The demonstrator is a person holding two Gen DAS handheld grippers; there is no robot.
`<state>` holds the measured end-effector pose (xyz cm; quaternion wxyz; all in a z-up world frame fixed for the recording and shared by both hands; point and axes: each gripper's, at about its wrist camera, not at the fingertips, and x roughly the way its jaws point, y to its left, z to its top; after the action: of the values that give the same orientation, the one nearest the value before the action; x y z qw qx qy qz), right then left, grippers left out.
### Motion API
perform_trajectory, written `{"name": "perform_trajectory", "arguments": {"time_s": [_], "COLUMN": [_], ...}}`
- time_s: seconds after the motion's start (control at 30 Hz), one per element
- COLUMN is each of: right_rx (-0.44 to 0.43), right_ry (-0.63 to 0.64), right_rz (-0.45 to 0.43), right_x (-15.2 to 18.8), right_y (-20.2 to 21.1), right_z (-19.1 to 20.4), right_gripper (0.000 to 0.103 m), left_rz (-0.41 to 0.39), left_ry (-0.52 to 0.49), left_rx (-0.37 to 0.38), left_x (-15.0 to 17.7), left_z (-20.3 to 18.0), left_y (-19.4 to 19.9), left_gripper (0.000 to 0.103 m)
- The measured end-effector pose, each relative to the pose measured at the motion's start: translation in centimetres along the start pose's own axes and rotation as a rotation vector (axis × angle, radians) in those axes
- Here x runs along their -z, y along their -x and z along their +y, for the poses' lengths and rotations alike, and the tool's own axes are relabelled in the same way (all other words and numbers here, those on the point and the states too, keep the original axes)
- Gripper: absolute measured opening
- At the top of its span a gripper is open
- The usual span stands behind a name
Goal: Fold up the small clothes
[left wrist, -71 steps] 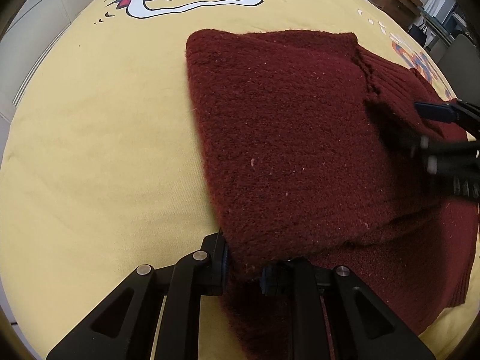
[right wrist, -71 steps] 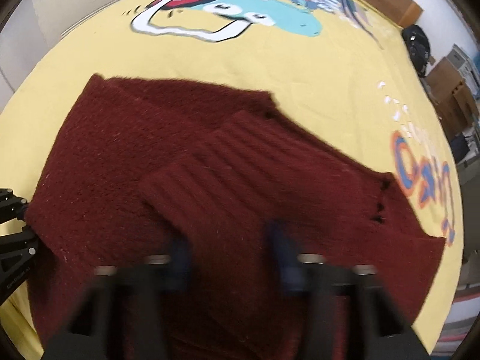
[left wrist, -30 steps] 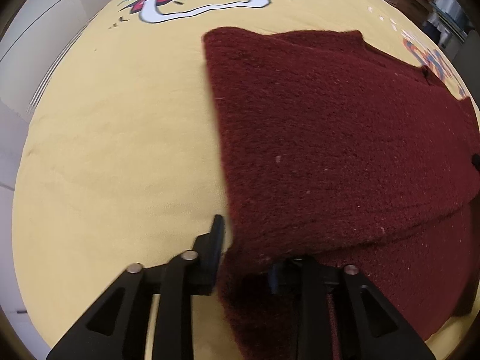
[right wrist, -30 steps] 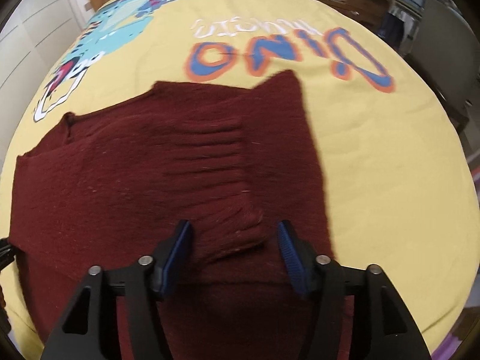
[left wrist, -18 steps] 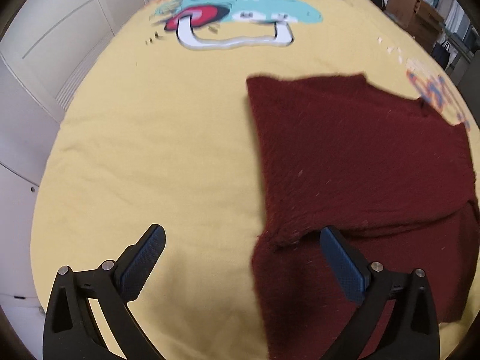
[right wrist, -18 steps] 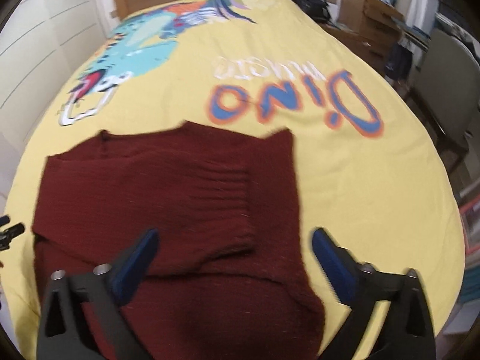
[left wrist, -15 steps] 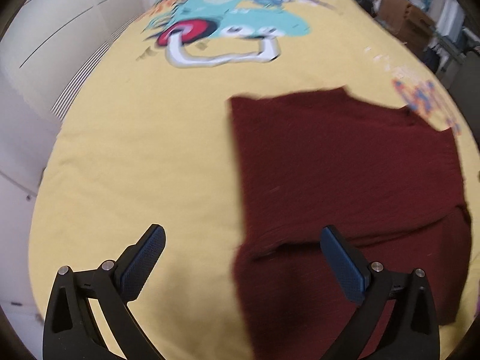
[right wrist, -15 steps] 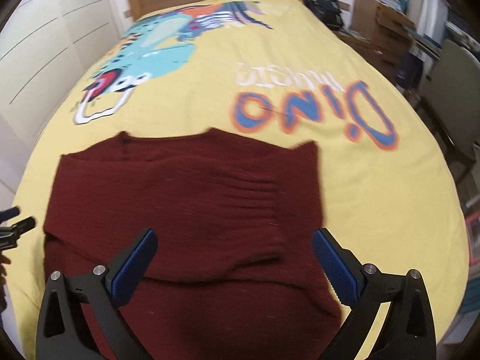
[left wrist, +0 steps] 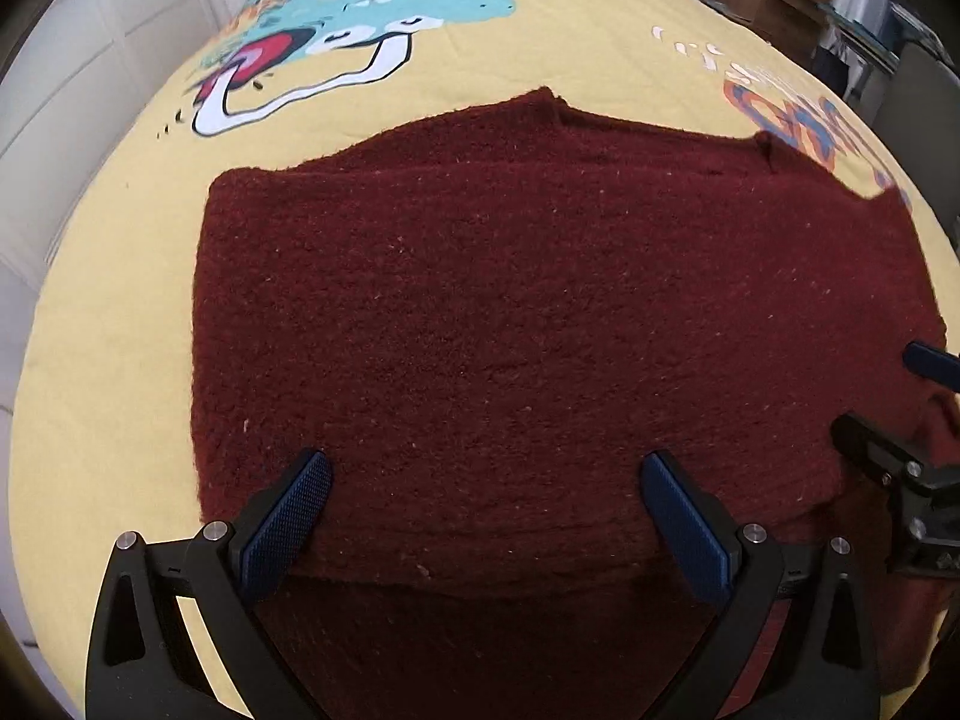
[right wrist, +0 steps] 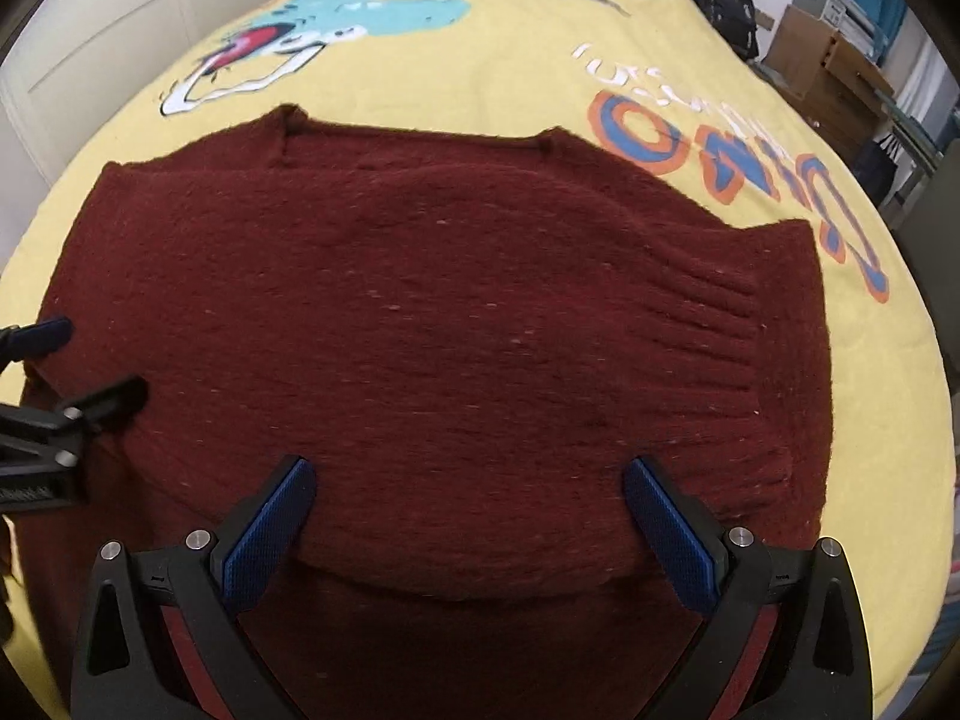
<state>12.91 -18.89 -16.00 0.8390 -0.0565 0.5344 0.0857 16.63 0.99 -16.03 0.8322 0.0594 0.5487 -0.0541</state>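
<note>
A dark red knitted sweater [left wrist: 510,324] lies on the yellow bed cover, its sleeves folded in over the body; the ribbed cuff [right wrist: 720,324] shows at the right in the right wrist view. My left gripper [left wrist: 486,510] hangs open over the sweater's near folded edge, pads wide apart, nothing between them. My right gripper [right wrist: 468,516] is open too, above the same near edge. Each gripper shows at the other view's side: the right gripper's fingers [left wrist: 888,462] and the left gripper's fingers [right wrist: 72,408].
The yellow bed cover [left wrist: 120,252] carries a dinosaur print [right wrist: 372,6] and blue-orange lettering [right wrist: 720,162]. White cupboard doors [left wrist: 90,60] stand at the left. Cardboard boxes [right wrist: 828,60] and a dark bag [right wrist: 720,6] sit beyond the bed's right side.
Both grippers let go of the sweater's folded edge and opened wide. They drew back, then came in over the sweater's near edge again, which now lies flat.
</note>
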Motion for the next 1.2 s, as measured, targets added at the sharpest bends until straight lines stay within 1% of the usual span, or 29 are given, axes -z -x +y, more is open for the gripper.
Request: {"name": "perform_trajectory", "arguments": {"time_s": [0.03, 0.13, 0.2, 0.27, 0.37, 0.4, 0.47, 0.53, 0.67, 0.77, 0.87, 0.93, 1.03, 1.1, 1.17, 1.2], "right_rx": [0.004, 0.029, 0.033, 0.061, 0.019, 0.022, 0.046, 0.045, 0.03, 0.024, 0.002, -0.008, -0.012, -0.02, -0.034, -0.038], "right_ry": [-0.011, -0.057, -0.085, -0.106, -0.181, -0.184, -0.173, -0.176, -0.191, -0.219, -0.25, -0.259, -0.26, -0.27, -0.287, -0.291], "right_rz": [-0.018, -0.027, -0.027, -0.02, -0.025, -0.034, -0.059, -0.086, -0.105, -0.109, -0.095, -0.071, -0.009, 0.026, 0.067, 0.081], "right_x": [0.2, 0.6, 0.8, 1.1, 1.8, 1.9, 2.2, 2.7, 4.6, 6.2, 8.6, 10.3, 13.0, 14.6, 16.4, 17.0], "right_y": [0.2, 0.3, 0.4, 0.4, 1.0, 1.4, 3.3, 5.6, 9.6, 11.7, 13.0, 13.2, 12.5, 11.8, 11.2, 11.0], "right_z": [-0.8, -3.2, -4.6, -6.0, -8.1, -8.3, -8.8, -9.8, -11.9, -12.7, -12.9, -12.6, -11.6, -11.1, -11.0, -10.9], "right_gripper": [0.103, 0.103, 0.103, 0.103, 0.103, 0.103, 0.103, 0.103, 0.103, 0.103, 0.103, 0.103, 0.103, 0.103, 0.103, 0.103], "left_rz": [-0.004, -0.009, -0.011, -0.012, -0.007, 0.0, 0.02, 0.013, -0.052, -0.053, -0.038, -0.014, 0.023, 0.045, 0.072, 0.096], "left_ry": [-0.001, 0.02, 0.037, 0.039, 0.033, 0.03, 0.04, 0.078, 0.1, 0.084, 0.083, 0.098, 0.133, 0.144, 0.145, 0.147], "left_rx": [0.003, -0.005, 0.016, 0.03, 0.028, 0.024, 0.022, 0.03, 0.044, 0.043, 0.053, 0.058, 0.044, 0.057, 0.055, 0.057], "left_x": [0.1, 0.5, 0.8, 0.8, 0.8, 0.6, 0.1, 0.1, 1.0, 2.8, 5.2, 7.5, 10.8, 12.7, 14.4, 15.4], "left_z": [0.1, 1.8, 2.6, 3.1, 3.2, 3.1, 3.0, 3.3, 4.1, 4.7, 5.2, 5.8, 6.0, 6.1, 6.2, 6.1], "left_y": [0.0, 0.1, 0.3, 0.3, 0.2, 0.1, 0.6, 2.0, 6.4, 9.2, 10.6, 11.0, 11.4, 11.3, 10.8, 10.4], "left_gripper": [0.102, 0.102, 0.102, 0.102, 0.102, 0.102, 0.102, 0.102, 0.102, 0.102, 0.102, 0.102, 0.102, 0.102, 0.102, 0.102]}}
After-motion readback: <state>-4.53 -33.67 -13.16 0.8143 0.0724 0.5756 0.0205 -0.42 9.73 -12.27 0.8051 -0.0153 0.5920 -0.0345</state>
